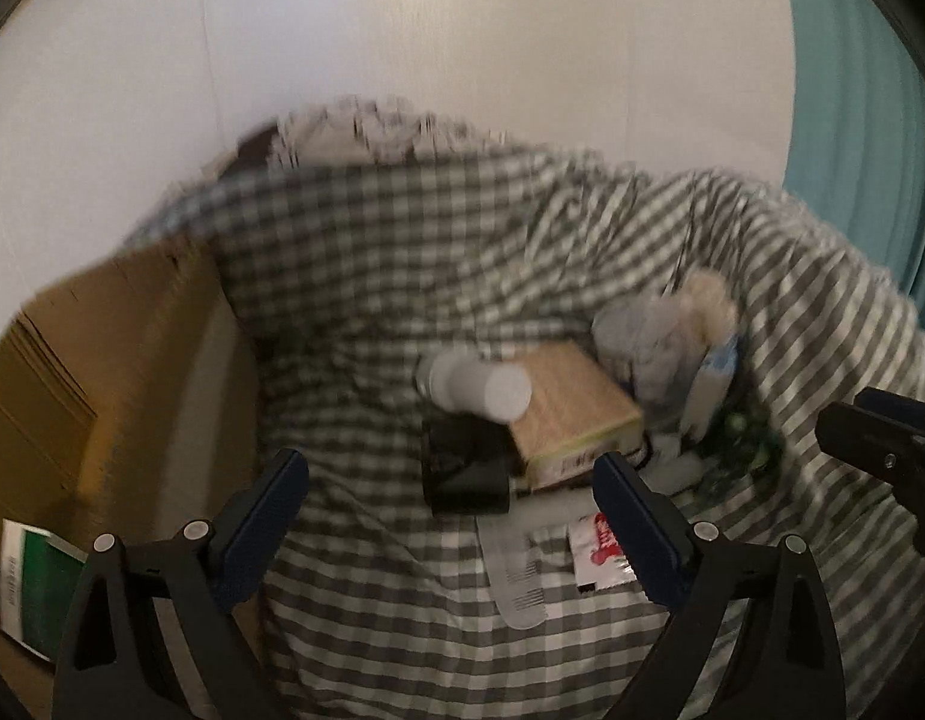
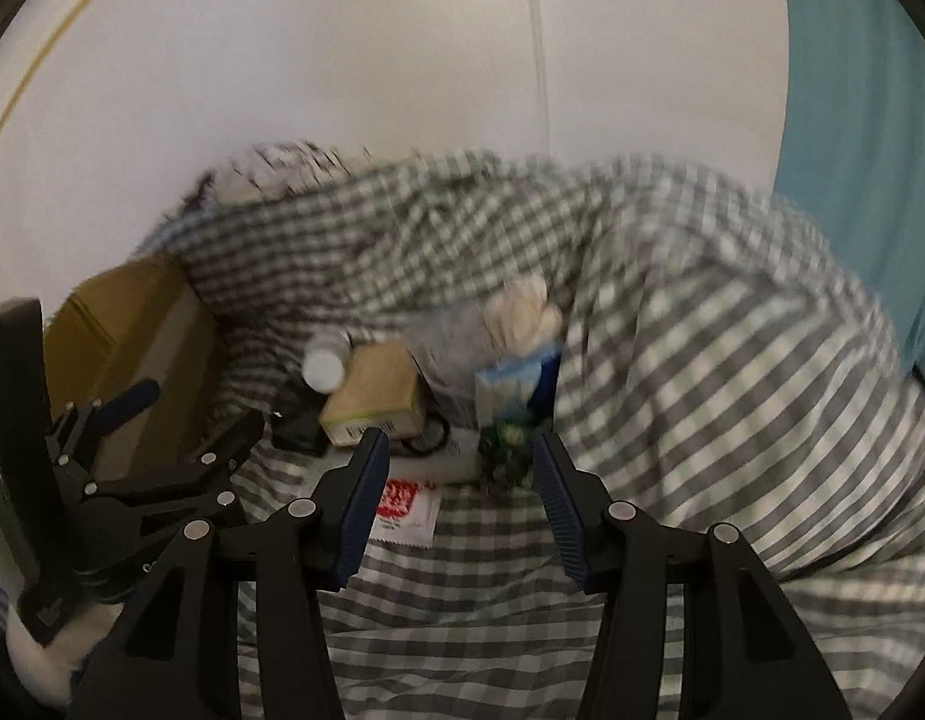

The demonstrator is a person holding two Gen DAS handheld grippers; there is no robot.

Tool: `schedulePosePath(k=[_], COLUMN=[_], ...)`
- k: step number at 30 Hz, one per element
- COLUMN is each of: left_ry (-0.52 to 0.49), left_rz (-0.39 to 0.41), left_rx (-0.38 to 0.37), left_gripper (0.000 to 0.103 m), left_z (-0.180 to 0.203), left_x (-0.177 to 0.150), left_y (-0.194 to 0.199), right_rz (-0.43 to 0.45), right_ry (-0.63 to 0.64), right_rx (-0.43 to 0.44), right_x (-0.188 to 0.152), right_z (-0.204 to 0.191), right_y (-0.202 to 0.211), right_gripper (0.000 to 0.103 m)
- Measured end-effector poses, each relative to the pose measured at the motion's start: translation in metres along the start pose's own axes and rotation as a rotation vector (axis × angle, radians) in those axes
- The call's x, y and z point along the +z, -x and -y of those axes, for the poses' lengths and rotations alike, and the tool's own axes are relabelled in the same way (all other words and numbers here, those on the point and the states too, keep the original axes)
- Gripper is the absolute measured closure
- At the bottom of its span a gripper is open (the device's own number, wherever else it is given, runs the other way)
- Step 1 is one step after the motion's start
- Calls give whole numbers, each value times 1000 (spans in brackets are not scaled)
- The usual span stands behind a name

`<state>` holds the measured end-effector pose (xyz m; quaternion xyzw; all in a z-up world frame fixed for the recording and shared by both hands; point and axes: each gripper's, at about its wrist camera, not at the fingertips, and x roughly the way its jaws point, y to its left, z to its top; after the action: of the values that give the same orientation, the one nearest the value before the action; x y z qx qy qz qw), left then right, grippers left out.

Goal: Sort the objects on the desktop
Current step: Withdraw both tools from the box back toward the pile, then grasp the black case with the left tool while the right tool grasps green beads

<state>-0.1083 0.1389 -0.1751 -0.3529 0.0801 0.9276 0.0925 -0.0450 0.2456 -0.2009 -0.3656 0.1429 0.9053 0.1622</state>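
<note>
A heap of objects lies on a grey checked cloth point(image 1: 372, 276): a white bottle point(image 1: 474, 385) on its side, a tan box point(image 1: 573, 414), a black object point(image 1: 462, 471), a grey and cream plush toy point(image 1: 660, 342), a clear comb point(image 1: 516, 570) and a red and white sachet point(image 1: 600, 549). My left gripper point(image 1: 450, 480) is open and empty, just in front of the black object. In the right wrist view my right gripper point(image 2: 459, 450) is open and empty before the sachet point(image 2: 405, 507), box point(image 2: 375, 402), bottle point(image 2: 324, 363) and a green item point(image 2: 507, 441).
A brown cardboard box point(image 1: 120, 360) stands at the left, with a green and white packet point(image 1: 33, 582) at its foot. The cloth bunches up high at the right point(image 2: 732, 360). A white wall is behind, a teal curtain point(image 2: 870, 138) at the right.
</note>
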Motion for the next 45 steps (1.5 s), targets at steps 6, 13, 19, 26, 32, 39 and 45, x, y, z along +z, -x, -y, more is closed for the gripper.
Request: schedulePosePath(k=[6, 13, 19, 26, 32, 39, 45], left_ry=[6, 22, 29, -27, -19, -12, -17], left_rz=[-75, -143, -175, -175, -159, -113, -65], left_rx=[13, 17, 15, -35, -49, -51, -57], left_gripper=[6, 6, 8, 55, 56, 57, 57], left_z=[-1, -5, -6, 6, 3, -3, -11], left_x=[-11, -14, -18, -19, -17, -9, 7], left_y=[-40, -78, -100, -99, -84, -48, -11], right_rz=[-109, -221, -278, -262, -219, -89, -14], right_ry=[-34, -96, -153, -172, -177, -111, -106], right_rx=[-5, -16, -25, 23, 39, 67, 82], right_x=[-10, -17, -20, -17, -13, -7, -2], right_z=[10, 25, 38, 40, 40, 25, 18], right_y=[-44, -86, -109, -108, -95, -57, -29], right_gripper=[60, 71, 72, 91, 92, 92, 92])
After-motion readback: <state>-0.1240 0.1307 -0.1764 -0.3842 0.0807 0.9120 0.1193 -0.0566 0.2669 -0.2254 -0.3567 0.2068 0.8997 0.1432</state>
